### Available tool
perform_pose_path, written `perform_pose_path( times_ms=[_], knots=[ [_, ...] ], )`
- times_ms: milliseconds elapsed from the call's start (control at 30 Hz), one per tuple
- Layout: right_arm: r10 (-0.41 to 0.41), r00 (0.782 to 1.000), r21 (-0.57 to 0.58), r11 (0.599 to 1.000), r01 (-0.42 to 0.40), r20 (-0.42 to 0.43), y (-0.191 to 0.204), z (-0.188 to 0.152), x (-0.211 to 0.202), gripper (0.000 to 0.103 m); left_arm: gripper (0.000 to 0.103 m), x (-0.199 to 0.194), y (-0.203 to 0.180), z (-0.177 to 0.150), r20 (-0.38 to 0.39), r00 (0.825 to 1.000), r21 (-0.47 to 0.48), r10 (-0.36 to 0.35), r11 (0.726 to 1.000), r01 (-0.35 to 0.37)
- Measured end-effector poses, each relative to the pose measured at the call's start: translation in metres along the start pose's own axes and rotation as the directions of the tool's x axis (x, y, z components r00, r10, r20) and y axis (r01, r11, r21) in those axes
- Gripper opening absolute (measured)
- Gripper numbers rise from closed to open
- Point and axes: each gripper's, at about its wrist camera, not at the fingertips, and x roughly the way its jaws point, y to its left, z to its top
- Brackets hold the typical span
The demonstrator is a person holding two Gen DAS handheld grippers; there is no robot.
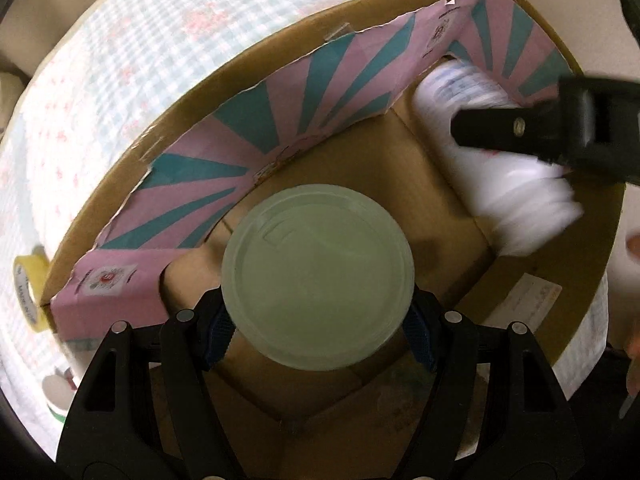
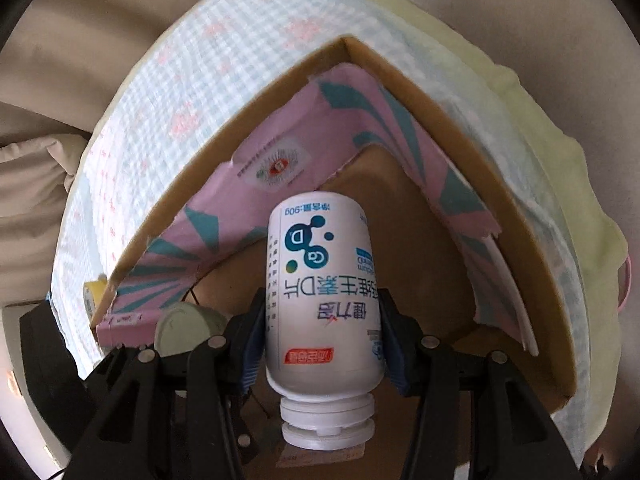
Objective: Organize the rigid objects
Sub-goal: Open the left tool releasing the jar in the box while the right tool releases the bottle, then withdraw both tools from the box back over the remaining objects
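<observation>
A pale green round jar [image 1: 318, 276], seen lid-on from above, stands on the floor of a cardboard box [image 1: 560, 240]. My left gripper [image 1: 318, 332] points straight down over it, its blue pads close at either side with the jaws apart. The jar also shows at the lower left in the right wrist view [image 2: 184, 330]. A white bottle [image 2: 320, 272] with blue print lies between the pads of my right gripper [image 2: 322, 344], cap towards the camera, base towards the box corner. The pads press on both its sides. In the left wrist view the bottle [image 1: 520, 196] is blurred.
A torn pink and teal paper liner [image 1: 320, 80] runs along the box's inner walls. The box rests on a pale checked cloth [image 1: 120, 80]. A yellow tape roll [image 1: 28, 280] lies outside the box at the left. Beige cushions [image 2: 40, 168] lie beyond.
</observation>
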Motion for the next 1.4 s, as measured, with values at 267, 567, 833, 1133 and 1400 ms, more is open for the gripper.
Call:
perform_pose_path(
  times_ms=[267, 567, 833, 1133, 1400],
  knots=[
    [-0.001, 1.0, -0.085, 0.996, 0.0, -0.005, 0.001, -0.012, -0.015, 0.103, 0.103, -0.028, 0.017, -0.014, 0.021, 0.999, -0.086, -0.043, 0.995, 0.044],
    [0.014, 1.0, -0.075, 0.997, -0.012, 0.016, -0.004, -0.03, -0.032, 0.103, 0.103, -0.059, 0.022, -0.03, 0.059, 0.997, -0.104, -0.04, 0.993, 0.046],
    [0.029, 0.997, -0.09, 0.996, -0.022, 0.069, 0.012, -0.036, -0.07, 0.103, 0.103, -0.112, 0.029, -0.053, 0.141, 0.99, -0.124, -0.014, 0.992, 0.032],
    [0.042, 0.988, -0.188, 0.982, -0.014, 0.147, 0.038, -0.067, -0.137, 0.103, 0.103, -0.2, 0.044, -0.113, 0.273, 0.961, -0.205, 0.037, 0.979, 0.021],
    [0.026, 0.975, -0.29, 0.956, 0.041, 0.223, 0.079, -0.116, -0.193, 0.103, 0.103, -0.27, 0.077, -0.196, 0.354, 0.93, -0.302, 0.103, 0.953, 0.01]
  ],
)
